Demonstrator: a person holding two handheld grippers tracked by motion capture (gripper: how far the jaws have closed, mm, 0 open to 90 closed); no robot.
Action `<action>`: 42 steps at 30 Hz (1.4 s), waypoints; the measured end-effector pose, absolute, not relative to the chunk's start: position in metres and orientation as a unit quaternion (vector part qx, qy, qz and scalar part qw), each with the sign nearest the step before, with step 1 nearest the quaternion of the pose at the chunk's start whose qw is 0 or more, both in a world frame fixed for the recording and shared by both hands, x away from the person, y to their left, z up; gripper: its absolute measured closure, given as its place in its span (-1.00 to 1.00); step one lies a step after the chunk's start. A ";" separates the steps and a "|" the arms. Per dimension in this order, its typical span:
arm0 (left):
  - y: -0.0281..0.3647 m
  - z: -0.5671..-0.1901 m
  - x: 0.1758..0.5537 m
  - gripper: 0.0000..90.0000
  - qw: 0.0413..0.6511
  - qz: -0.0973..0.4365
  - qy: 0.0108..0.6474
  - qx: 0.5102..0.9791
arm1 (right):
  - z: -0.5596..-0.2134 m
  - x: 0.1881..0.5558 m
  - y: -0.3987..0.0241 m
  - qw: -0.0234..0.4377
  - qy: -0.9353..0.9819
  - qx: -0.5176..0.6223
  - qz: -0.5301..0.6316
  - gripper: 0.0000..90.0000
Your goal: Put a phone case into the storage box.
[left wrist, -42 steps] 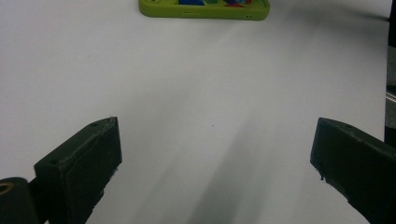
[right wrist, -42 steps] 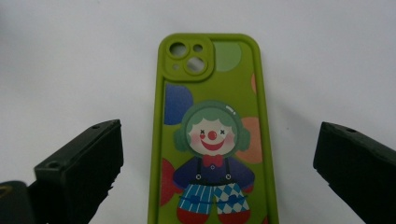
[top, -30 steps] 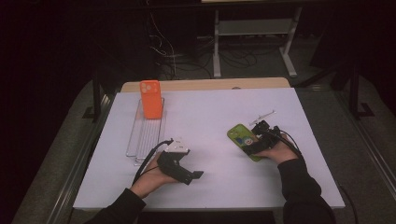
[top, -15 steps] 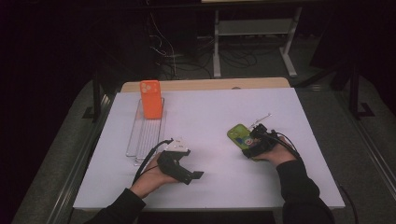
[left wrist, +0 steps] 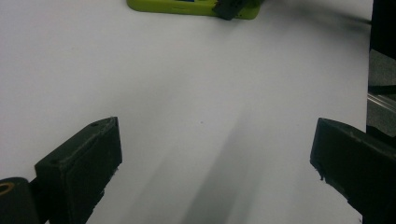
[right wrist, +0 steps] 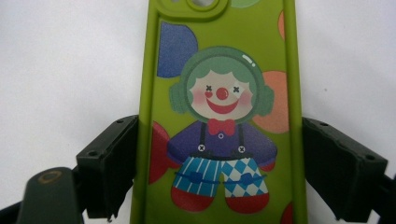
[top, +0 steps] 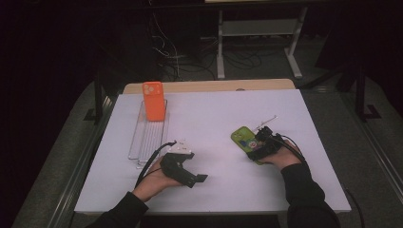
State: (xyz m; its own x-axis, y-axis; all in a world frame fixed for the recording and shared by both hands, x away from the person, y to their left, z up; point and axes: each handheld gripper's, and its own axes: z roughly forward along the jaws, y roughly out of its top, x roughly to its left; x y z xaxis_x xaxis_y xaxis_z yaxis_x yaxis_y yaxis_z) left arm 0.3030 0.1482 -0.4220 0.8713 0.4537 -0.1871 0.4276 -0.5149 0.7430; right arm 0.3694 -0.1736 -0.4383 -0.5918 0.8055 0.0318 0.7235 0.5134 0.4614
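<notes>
At the far left of the white table [top: 214, 114], a clear ribbed tray [top: 149, 137] lay lengthwise, its thin walls hard to make out against the white surface. An orange phone case [top: 154, 100] stood upright at its far end, camera cutouts at the top; whether it sat in a slot or merely leaned there could not be told.

Nearer the front edge, the left hand [top: 154, 183] rested on the table, its forearm entering from the bottom and partly cut off by the frame. The left gripper [top: 202, 178] lay low and roughly level, pointing rightward across the table, with a cable looping back from it. In the left gripper view its two black jaws stood wide apart with only bare table between them, both cropped at the bottom edge.

To the right, the green phone case [top: 243, 137] lay flat on the table, back side up, printed with a clown figure [right wrist: 222, 135]. Its near end was covered by the right gripper [top: 256, 142] in the high view, and in the right gripper view its top and bottom ran out of frame. The right hand [top: 284, 156] sat behind it, the sleeve coming up from the lower right, the gripper aimed away and leftward. Its jaws had just been closing, flanking the case's long sides; the left pad sat against the edge, while the right pad seemed just clear of it, so no firm clamp was evident.
</notes>
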 end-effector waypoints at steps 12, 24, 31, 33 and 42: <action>0.143 -0.400 0.316 -0.97 0.429 0.015 0.230 0.873 | -0.413 0.372 -0.185 0.087 0.874 0.410 0.244 -0.66; 0.137 -0.371 0.345 -0.96 0.428 0.021 0.179 0.886 | -0.393 0.379 -0.178 0.058 0.910 0.313 0.265 -0.66; 0.130 -0.361 0.352 -0.96 0.431 0.015 0.136 0.892 | -0.392 0.376 -0.159 0.051 0.936 0.231 0.260 -0.66; 0.128 -0.361 0.352 -0.96 0.433 0.015 0.134 0.891 | -0.389 0.374 -0.154 0.051 0.940 0.211 0.264 -0.66; 0.128 -0.363 0.349 -0.96 0.437 0.011 0.101 0.894 | -0.387 0.360 -0.133 0.035 0.952 0.138 0.271 -0.66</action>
State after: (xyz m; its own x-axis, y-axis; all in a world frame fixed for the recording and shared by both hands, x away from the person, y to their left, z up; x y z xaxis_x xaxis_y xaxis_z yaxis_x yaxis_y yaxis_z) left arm 0.3492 0.1276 -0.3628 0.9792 0.1905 -0.0698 0.1721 -0.5974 0.7833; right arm 0.3602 -0.1335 -0.3871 -0.9593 0.2825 0.0075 0.2440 0.8148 0.5259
